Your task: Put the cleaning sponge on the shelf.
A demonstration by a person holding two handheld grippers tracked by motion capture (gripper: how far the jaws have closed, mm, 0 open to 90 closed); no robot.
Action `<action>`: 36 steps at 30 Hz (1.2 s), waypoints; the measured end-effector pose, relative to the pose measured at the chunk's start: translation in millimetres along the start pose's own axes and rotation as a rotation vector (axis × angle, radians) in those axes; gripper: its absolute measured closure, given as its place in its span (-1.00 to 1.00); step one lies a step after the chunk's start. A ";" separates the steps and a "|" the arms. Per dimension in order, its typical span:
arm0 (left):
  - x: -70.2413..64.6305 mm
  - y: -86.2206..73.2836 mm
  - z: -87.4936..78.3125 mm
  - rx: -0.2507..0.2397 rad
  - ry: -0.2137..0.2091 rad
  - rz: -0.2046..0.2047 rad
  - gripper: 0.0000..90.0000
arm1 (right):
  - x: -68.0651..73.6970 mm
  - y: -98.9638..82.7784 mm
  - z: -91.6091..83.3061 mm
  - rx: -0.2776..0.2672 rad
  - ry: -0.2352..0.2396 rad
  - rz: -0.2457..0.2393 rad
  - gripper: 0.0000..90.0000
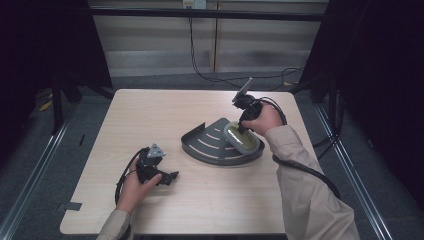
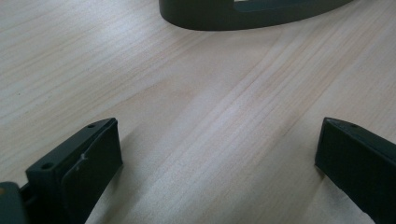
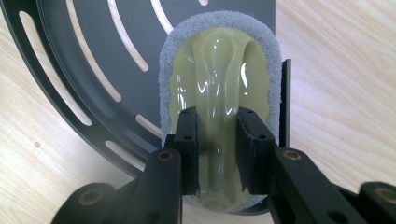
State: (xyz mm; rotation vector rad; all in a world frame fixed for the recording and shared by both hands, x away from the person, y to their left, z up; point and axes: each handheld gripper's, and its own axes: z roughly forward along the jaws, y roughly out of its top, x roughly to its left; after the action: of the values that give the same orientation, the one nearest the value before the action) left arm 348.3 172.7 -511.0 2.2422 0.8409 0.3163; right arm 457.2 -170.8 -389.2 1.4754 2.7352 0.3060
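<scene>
The wooden table [image 1: 200, 200] had a dark slotted corner shelf [image 1: 210, 142] on it, with a yellow-handled scrub pad [image 3: 219, 70] lying at the shelf's right end. The right gripper [image 3: 218, 135] pinched the pad's handle ridge. Well left of the shelf, the left gripper [image 2: 217, 154] sat spread wide, nothing in it.

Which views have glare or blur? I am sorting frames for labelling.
Right gripper view: white glare streaks on the glossy yellow-green scrubber handle, otherwise sharp. Left gripper view: the near black jaws are soft, and the dark grey slotted metal tray at the top is slightly blurred. High view: the pale wooden table is evenly lit and the surroundings are dark.
</scene>
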 end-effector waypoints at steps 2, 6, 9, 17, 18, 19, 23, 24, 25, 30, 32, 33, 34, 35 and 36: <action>0.0 0.0 0.0 0.000 0.000 0.000 -1.00 | 0.2 0.1 1.8 0.006 -0.004 -0.003 0.60; 0.0 0.0 0.0 -0.001 0.000 0.000 -1.00 | 0.5 -0.2 6.0 0.013 -0.003 -0.009 0.60; 0.0 0.0 0.0 0.000 0.000 0.000 -1.00 | -0.4 -1.2 9.7 0.007 -0.003 -0.006 0.60; 0.0 0.0 0.0 0.000 0.000 0.000 -1.00 | -5.0 -4.8 17.8 0.020 -0.006 0.004 0.60; 0.0 0.0 0.0 0.000 0.000 0.000 -1.00 | -5.5 -5.2 18.1 0.020 -0.007 0.002 0.60; 0.0 0.0 0.0 0.000 0.000 0.000 -1.00 | -5.8 -5.6 18.6 0.022 -0.003 0.003 0.60; 0.1 0.0 0.0 0.000 0.000 0.001 -1.00 | -6.1 -6.6 20.2 0.025 -0.007 -0.001 0.60; 0.0 0.0 0.0 0.000 0.000 0.000 -1.00 | -6.4 -6.7 20.4 0.024 -0.006 -0.003 0.60; 0.0 0.0 0.0 0.000 0.000 0.000 -1.00 | -6.7 -6.9 20.7 0.024 -0.007 -0.003 0.60; 0.0 0.0 0.0 0.000 0.000 0.000 -1.00 | -7.5 -7.3 23.1 0.023 -0.011 -0.010 0.60; 0.0 0.0 0.0 0.000 0.000 0.000 -1.00 | -7.5 -7.5 24.3 0.028 -0.007 -0.012 0.60; 0.0 0.0 0.0 -0.001 0.000 -0.001 -1.00 | -7.5 -7.4 25.0 0.026 -0.007 -0.013 0.60; 0.0 0.0 0.0 -0.001 0.000 0.000 -1.00 | -7.2 -7.4 25.6 0.028 -0.008 -0.014 0.60; 0.0 0.0 0.0 0.000 0.000 0.000 -1.00 | -7.0 -7.4 26.1 0.030 -0.009 -0.015 0.60; -0.1 0.0 0.0 -0.001 0.000 -0.001 -1.00 | -6.8 -7.5 26.8 0.027 -0.005 -0.012 0.60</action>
State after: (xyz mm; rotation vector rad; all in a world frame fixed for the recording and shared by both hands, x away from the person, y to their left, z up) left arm 348.2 172.6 -511.0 2.2408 0.8417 0.3162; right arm 457.8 -176.1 -417.3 1.4640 2.7537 0.2662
